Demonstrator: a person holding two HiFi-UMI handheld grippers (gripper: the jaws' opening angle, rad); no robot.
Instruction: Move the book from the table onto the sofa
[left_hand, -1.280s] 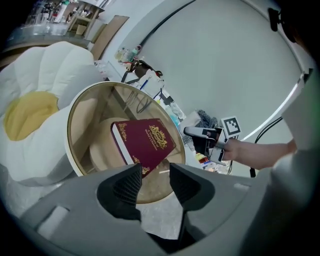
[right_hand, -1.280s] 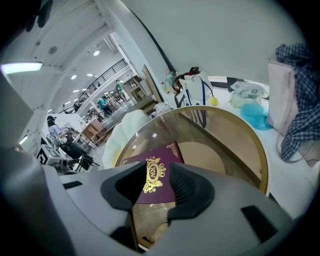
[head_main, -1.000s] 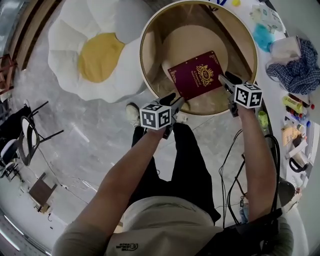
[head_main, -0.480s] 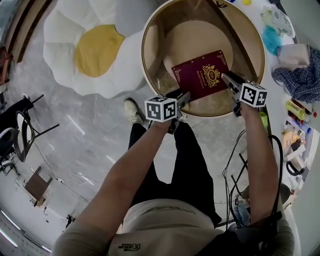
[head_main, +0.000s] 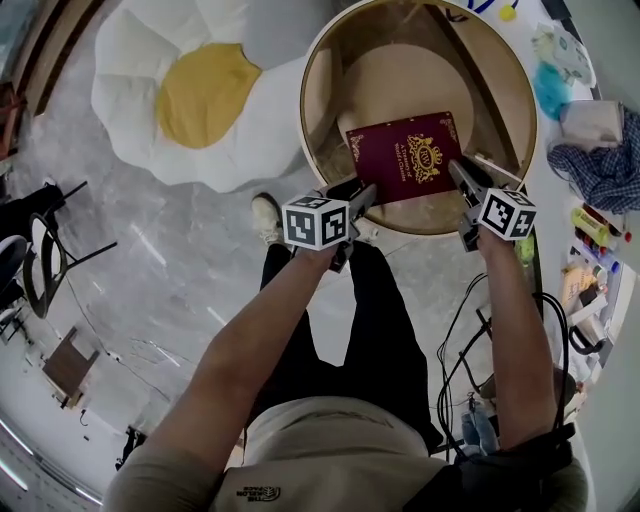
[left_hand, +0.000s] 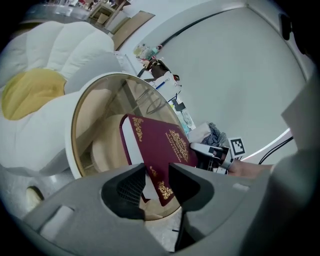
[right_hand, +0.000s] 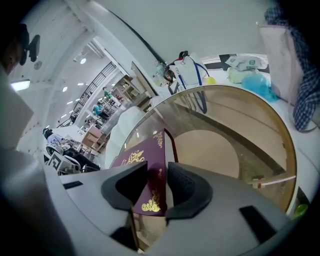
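A maroon book (head_main: 410, 158) with gold ornament lies on the round glass table (head_main: 315, 110), near its front rim. My left gripper (head_main: 358, 192) is at the book's near left corner and my right gripper (head_main: 462, 172) at its near right corner. In the left gripper view the book (left_hand: 160, 145) fills the gap of the closing jaws (left_hand: 157, 182). The right gripper view shows the book's edge (right_hand: 150, 155) filling that gripper's (right_hand: 157, 187) closing jaws the same way. The white flower-shaped sofa (head_main: 200, 100) with a yellow centre sits on the floor left of the table.
A white counter at the right carries a checked cloth (head_main: 600, 165), bottles (head_main: 595, 215) and a blue bag (head_main: 553, 90). Cables (head_main: 470, 330) trail over the floor by the person's legs. A dark chair (head_main: 40, 270) stands at the far left.
Both grippers have slid further onto the book's near corners and their jaws have narrowed round it. The book now lies squarer to the view.
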